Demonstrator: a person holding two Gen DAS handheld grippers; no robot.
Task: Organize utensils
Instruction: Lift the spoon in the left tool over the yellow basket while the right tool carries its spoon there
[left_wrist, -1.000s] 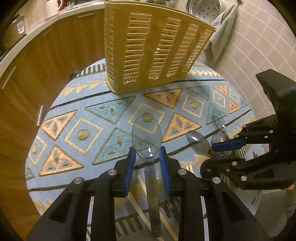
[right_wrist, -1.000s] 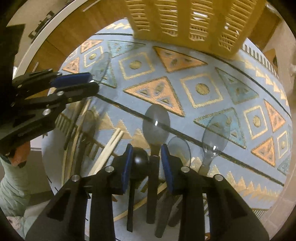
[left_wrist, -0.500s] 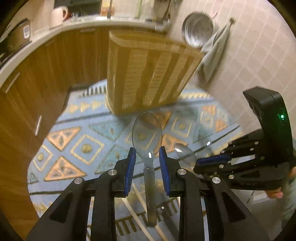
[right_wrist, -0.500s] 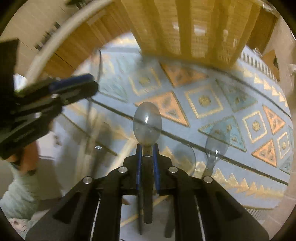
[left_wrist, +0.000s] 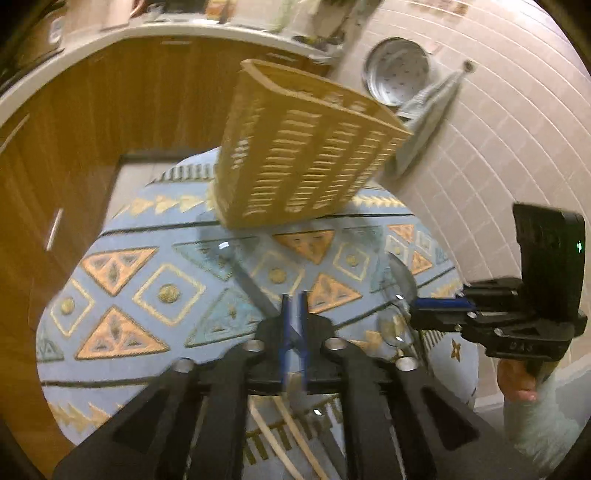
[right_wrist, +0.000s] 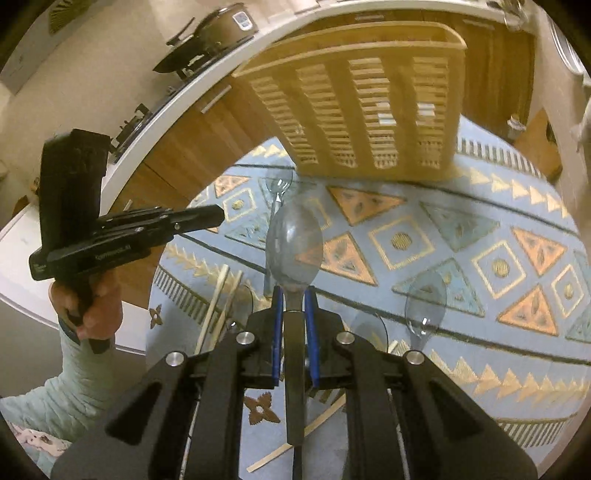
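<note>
Right gripper (right_wrist: 293, 295) and left gripper (left_wrist: 293, 302) each clamp a clear plastic spoon (right_wrist: 293, 247) before the slatted utensil holder (right_wrist: 365, 107).

Four clear spoons (right_wrist: 293, 240), one slatted basket (right_wrist: 369, 107), several chopsticks (right_wrist: 216, 306).

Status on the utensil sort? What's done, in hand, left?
Done: nothing visibly; no utensil shows above the rim of the slatted basket. In hand: left gripper is shut on a clear spoon; right gripper, jaws just closed, clamps a second spoon. Left: at least two spoons and chopsticks on the mat.
</note>
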